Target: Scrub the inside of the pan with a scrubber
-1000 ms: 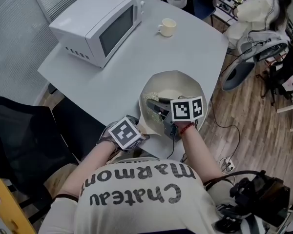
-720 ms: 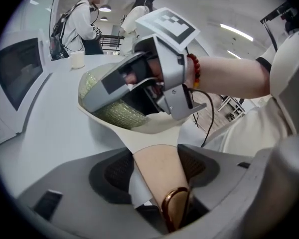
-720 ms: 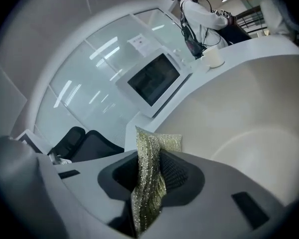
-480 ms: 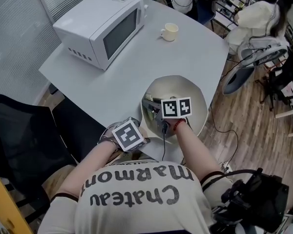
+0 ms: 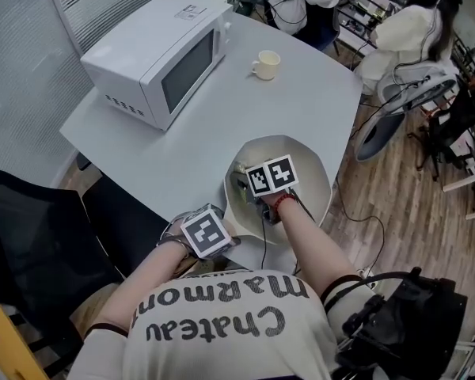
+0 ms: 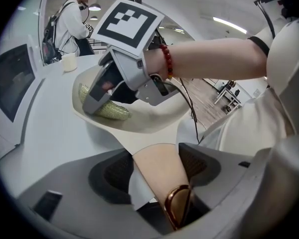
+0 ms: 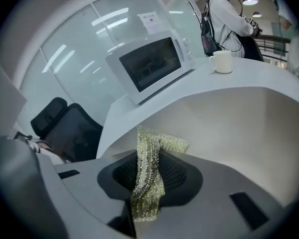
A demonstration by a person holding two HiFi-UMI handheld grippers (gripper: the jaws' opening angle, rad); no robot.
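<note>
A cream pan (image 5: 307, 169) stands near the table's front edge. My right gripper (image 5: 244, 186) reaches into it and is shut on a yellow-green mesh scrubber (image 7: 148, 176), which hangs between the pads against the pan's inner wall (image 7: 229, 128). In the left gripper view the scrubber (image 6: 109, 111) lies on the pan's floor (image 6: 154, 122) under the right gripper (image 6: 93, 105). My left gripper (image 6: 157, 166) sits at the pan's beige handle (image 6: 162, 182). Its jaws have just been opening, so the handle lies between them with a gap at the left pad.
A white microwave (image 5: 154, 50) stands at the table's far left, and a cream cup (image 5: 265, 64) sits behind the pan. A black office chair (image 5: 39, 236) is to my left. Other chairs, cables and a seated person (image 5: 416, 30) are on the right.
My right gripper, with the scrubber, has sunk lower into the pan and shifted left across it. The left gripper has stayed at the handle.
</note>
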